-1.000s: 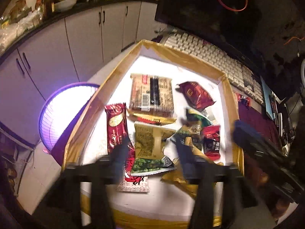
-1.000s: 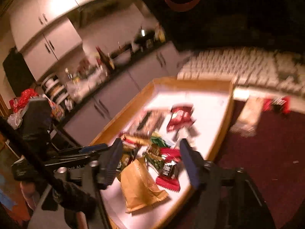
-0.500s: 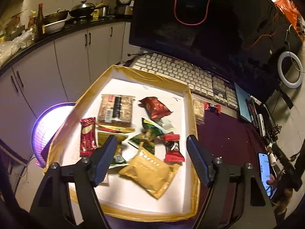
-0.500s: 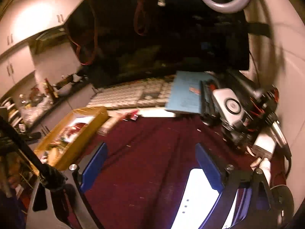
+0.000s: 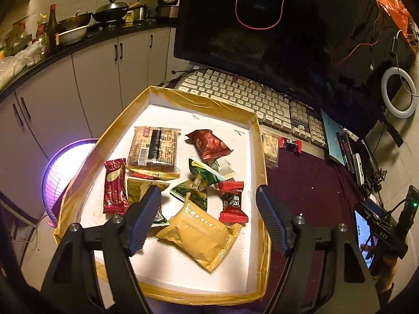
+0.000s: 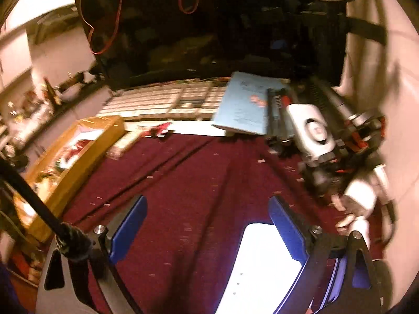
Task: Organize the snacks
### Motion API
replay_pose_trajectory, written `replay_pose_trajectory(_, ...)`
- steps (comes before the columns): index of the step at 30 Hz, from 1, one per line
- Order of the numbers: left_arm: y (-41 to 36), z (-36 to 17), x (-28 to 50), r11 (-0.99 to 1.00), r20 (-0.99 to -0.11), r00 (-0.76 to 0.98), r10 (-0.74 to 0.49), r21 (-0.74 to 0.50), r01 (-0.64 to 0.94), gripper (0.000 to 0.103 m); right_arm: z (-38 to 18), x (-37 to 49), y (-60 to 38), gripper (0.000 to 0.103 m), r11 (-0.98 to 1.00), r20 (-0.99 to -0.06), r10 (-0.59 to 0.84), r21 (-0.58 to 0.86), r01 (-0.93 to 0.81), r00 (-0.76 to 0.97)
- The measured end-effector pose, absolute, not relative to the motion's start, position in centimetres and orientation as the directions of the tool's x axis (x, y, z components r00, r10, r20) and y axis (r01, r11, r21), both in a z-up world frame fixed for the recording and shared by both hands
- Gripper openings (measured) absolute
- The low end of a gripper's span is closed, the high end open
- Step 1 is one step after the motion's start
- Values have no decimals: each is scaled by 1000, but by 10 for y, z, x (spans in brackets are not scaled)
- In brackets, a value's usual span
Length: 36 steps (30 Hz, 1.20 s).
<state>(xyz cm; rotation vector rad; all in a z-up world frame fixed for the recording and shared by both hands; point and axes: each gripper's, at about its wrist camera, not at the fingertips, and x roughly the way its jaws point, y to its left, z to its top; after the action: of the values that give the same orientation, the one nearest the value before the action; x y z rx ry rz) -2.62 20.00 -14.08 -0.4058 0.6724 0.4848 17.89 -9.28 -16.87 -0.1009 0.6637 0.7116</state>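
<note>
Above the tray (image 5: 258, 141) the left gripper (image 5: 207, 204) hangs wide, empty — picking likely next, perhaps the yellow packet (image 5: 197, 233) — right gripper (image 6: 207, 217) likewise.

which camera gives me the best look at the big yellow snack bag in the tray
The left wrist view. The yellow bag lies whole and sharp in the tray, just ahead of the open left gripper. The right wrist view catches only the tray's blurred side at its left edge; the bag can't be made out there.

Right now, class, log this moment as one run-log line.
left hand-held gripper: open, above snack tray | right hand-held gripper: open, empty, over maroon cloth | snacks: in tray
</note>
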Motion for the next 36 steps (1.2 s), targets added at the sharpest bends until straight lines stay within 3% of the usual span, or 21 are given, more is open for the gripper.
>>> replay_pose_trajectory(7,197,-140,-26,818,-669,687,285,-204,-538,75,-130,168,-114,94,723,-477,672,257,-641,567)
replay_pose_trajectory(9,195,-139,-25,821,-666,690,283,-203,-533,75,-121,161,-107,99,697,-446,703,280,-660,554)
replay_pose_trajectory(18,190,-138,-21,828,-668,696,265,-213,-520,75,-134,166,-21,102,459,-271,888,563,-687,371)
replay_pose_trajectory(28,181,-130,-12,839,-664,697,271,-192,-509,75,-162,223,32,102,491,-375,871,686,-537,317)
replay_pose_trajectory(32,176,-132,-5,849,-669,697,259,-187,-495,75,-165,232,21,102,449,-348,893,726,-521,285)
replay_pose_trajectory(36,173,-131,-5,854,-668,700,252,-187,-486,75,-152,213,-6,102,559,-440,827,574,-598,351)
